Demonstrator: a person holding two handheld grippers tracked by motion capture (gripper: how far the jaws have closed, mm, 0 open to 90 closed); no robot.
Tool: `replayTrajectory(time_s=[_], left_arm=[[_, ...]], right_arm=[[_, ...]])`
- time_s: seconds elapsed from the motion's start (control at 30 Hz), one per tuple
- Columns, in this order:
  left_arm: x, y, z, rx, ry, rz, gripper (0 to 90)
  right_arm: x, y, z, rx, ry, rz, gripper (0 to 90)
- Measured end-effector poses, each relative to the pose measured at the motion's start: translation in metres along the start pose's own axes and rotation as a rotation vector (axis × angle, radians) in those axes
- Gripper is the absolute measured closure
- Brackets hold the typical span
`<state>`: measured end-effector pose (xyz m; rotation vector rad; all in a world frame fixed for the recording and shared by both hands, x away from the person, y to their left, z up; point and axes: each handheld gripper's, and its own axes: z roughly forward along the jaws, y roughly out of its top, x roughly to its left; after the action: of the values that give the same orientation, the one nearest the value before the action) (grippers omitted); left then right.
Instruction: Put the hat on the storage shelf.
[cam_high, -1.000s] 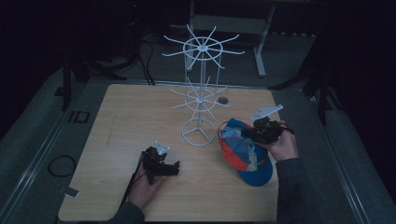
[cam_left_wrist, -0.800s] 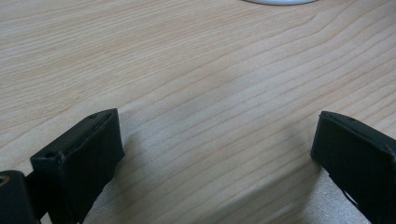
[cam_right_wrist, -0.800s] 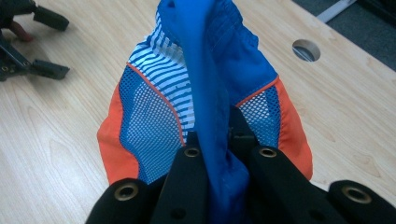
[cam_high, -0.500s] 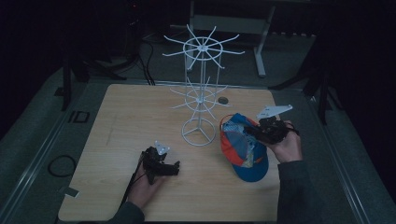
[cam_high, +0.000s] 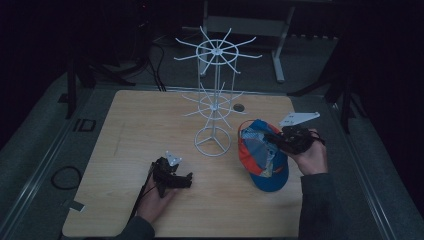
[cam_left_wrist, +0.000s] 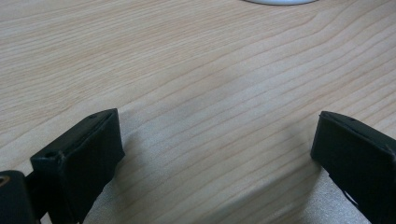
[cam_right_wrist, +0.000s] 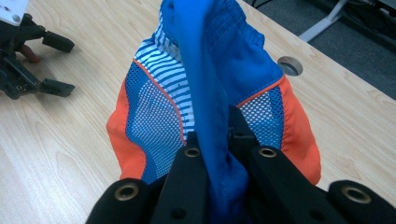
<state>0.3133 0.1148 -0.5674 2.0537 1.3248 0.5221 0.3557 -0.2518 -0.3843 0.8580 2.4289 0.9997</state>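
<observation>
A blue and orange cap (cam_high: 262, 160) with striped mesh panels lies open side up on the right of the wooden table (cam_high: 125, 130), its back edge raised. My right gripper (cam_high: 274, 140) is shut on that blue edge; in the right gripper view the fabric (cam_right_wrist: 205, 84) is pinched between the jaws of my right gripper (cam_right_wrist: 212, 140). A white wire hanging rack (cam_high: 215, 100) stands just left of the cap. My left gripper (cam_high: 187, 180) rests open near the front of the table, with bare wood between the jaws of my left gripper (cam_left_wrist: 215, 140). It also appears at the far left as my left gripper (cam_right_wrist: 58, 65).
A round cable hole (cam_high: 239, 107) sits in the table behind the cap. The rack's ring base (cam_high: 212, 141) lies between the two grippers. A dark floor with cables and table legs surrounds the table.
My right hand has shifted slightly to the right, and the cap has turned and drawn in under it. The left gripper has not moved.
</observation>
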Motion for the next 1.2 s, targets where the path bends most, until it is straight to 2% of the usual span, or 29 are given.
replayTrajectory(time_s=[0.13,0.4,0.9,1.2], left_arm=[[0.000,0.000,0.000,0.000,0.000,0.000,2.5],[0.000,0.000,0.000,0.000,0.000,0.000,2.5],[0.000,0.000,0.000,0.000,0.000,0.000,2.5],[0.000,0.000,0.000,-0.001,0.000,-0.001,2.6]], right_arm=[[0.001,0.002,-0.004,-0.010,0.005,0.001,88.6],[0.007,0.012,-0.016,-0.016,-0.002,-0.025,88.7],[0.016,0.017,-0.033,-0.041,-0.006,-0.042,88.7],[0.016,0.018,-0.042,-0.061,0.006,-0.044,88.7]])
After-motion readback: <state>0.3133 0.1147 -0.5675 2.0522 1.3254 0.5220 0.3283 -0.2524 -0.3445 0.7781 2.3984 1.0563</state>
